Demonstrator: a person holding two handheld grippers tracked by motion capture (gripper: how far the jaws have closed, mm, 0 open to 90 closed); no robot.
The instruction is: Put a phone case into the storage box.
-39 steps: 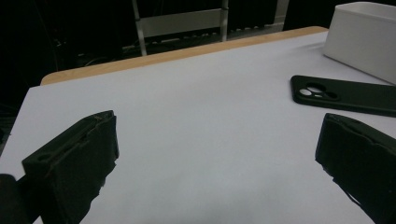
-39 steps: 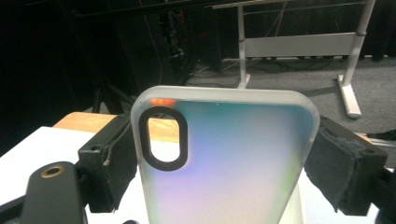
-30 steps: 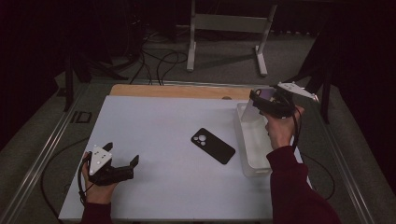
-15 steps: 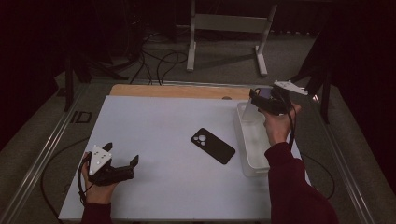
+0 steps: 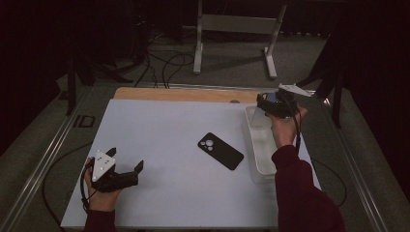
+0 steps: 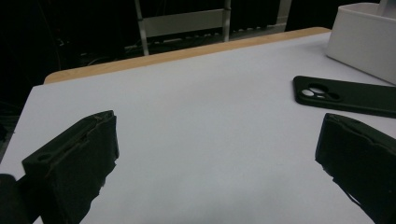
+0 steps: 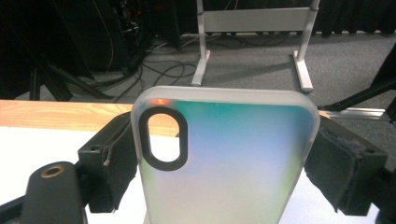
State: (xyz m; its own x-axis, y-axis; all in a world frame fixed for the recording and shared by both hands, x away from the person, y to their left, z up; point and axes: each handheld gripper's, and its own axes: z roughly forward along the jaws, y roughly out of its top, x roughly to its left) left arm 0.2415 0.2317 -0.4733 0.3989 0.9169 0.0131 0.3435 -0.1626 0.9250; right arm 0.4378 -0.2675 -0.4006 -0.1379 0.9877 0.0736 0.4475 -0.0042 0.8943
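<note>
Phone case (image 7: pixel 224 158), translucent w/ a teal-to-blue-to-pale tint, sits between the jaws of the right gripper (image 7: pixel 226 161). In the right gripper view both black pads press its long edges, one per side, so it is clamped across its width. Jaws stand wide because the case is wide.

Orientation: long axis runs straight away from the gripper, along the jaws. Rounded top end w/ the oval camera cutout is the far end; cutout sits near the top corner on the left of that view. Lower part of the case runs out of frame at the bottom, so its near end can't be seen.

In the high view the right gripper (image 5: pixel 270 104) is held up at the far right of the table, above the far end of the clear bin (image 5: pixel 261 150). Case itself is too small and pale there to make out; whether it touches the bin, can't tell.

Left gripper (image 5: pixel 126 175) rests low at the near left corner of the white table (image 5: pixel 159 125), jaws spread wide w/ nothing between them. Left gripper view shows the bare tabletop between the pads, plus a black phone case (image 6: pixel 343 95) lying flat, camera holes facing up, just short of the bin's white wall. High view places that black one mid-table, diagonal, near the bin but apart from it.
</note>
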